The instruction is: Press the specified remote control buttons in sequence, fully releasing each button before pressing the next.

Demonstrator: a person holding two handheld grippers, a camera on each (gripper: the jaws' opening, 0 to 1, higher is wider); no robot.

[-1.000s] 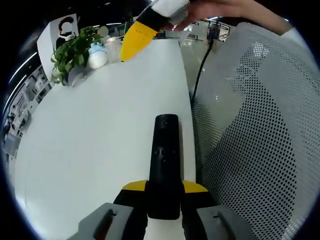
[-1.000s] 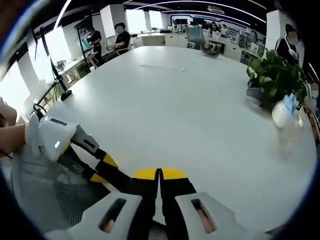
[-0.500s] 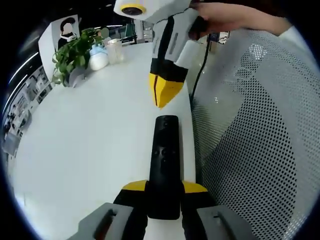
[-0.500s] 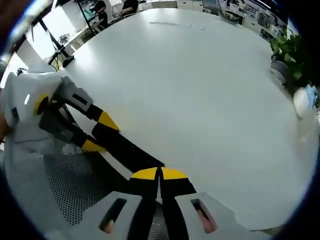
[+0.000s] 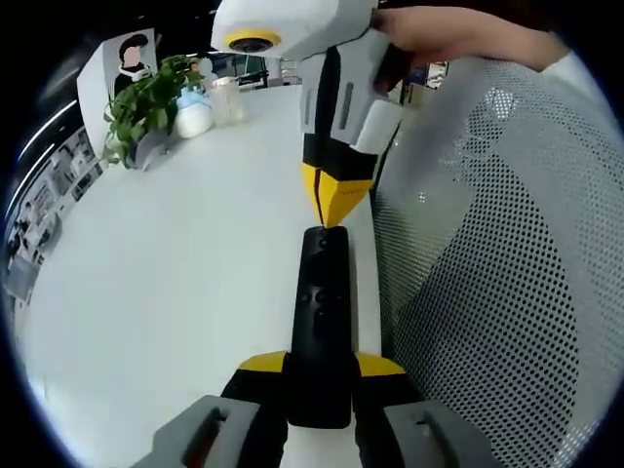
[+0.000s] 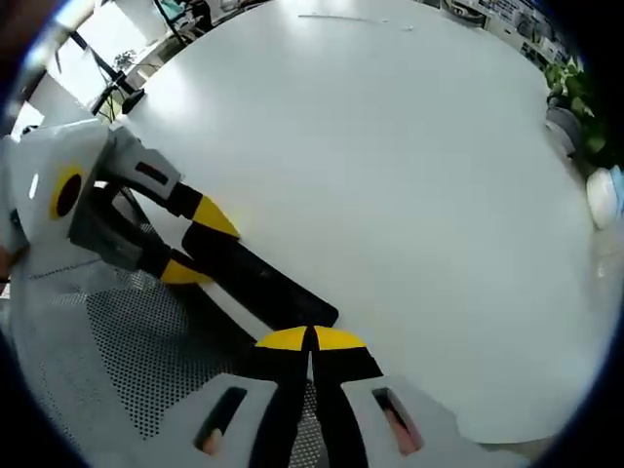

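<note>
A black remote (image 5: 322, 292) lies lengthwise between the jaws of my left gripper (image 5: 320, 366), which is shut on its near end, over the white table's edge. My right gripper (image 5: 331, 219), held by a hand, comes down from above with its yellow jaws shut. Its tip meets the remote's far end; I cannot tell whether it presses. In the right gripper view, my shut right gripper (image 6: 310, 336) sits at the end of the remote (image 6: 273, 288), and the left gripper (image 6: 200, 249) holds it from the left.
The white table (image 5: 175, 273) stretches left and away. A potted plant (image 5: 146, 102) and a white bottle (image 5: 192, 112) stand at its far end. A mesh chair back (image 5: 487, 292) is close on the right, with a black cable (image 5: 390, 146) behind it.
My right gripper has swung down from high over the table to the remote's far end, tip pointing down. The left gripper and remote have stayed put.
</note>
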